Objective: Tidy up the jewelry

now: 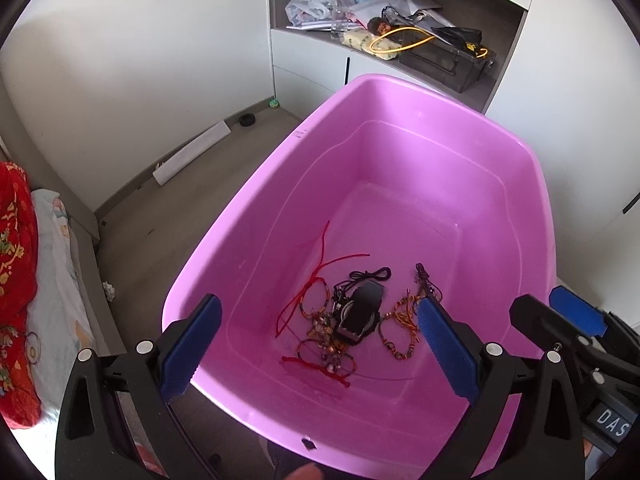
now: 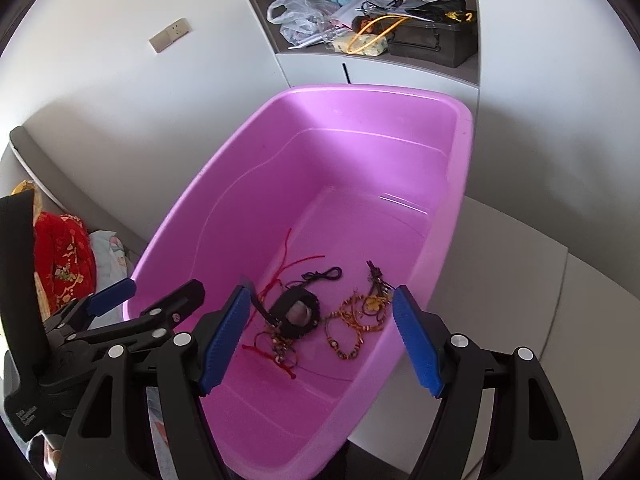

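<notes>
Hovering above the near end of a pink plastic tub (image 1: 400, 152), the left gripper (image 1: 320, 344) has its two blue-padded fingers (image 1: 192, 348) spread wide and grasps nothing. The right gripper (image 2: 320, 336) hangs over the same tub (image 2: 360, 152) just beside it, also released, with its blue fingers (image 2: 226, 340) wide apart and empty.

The jewelry lies in one tangled heap on the tub floor, below and between the fingers of each gripper. In the middle of the heap is a black watch (image 1: 360, 312) with a wide strap. A thin black cord (image 1: 370, 274) curls just beyond it. Long red strings (image 1: 320, 264) run from the heap toward the far side, and another red string (image 1: 316, 368) lies at the near side, closer to the gripper. To the left of the watch are several beaded bracelets (image 1: 316, 308), touching each other. To the right is a second group of braided orange and brown bracelets (image 1: 400, 332), close to the right finger of the left gripper.

Beyond the tub stands a white cabinet with an open shelf (image 1: 400, 28) full of bags and loose things. Far to the left of the gripper, a red patterned blanket (image 1: 16, 288) lies on a bed.
</notes>
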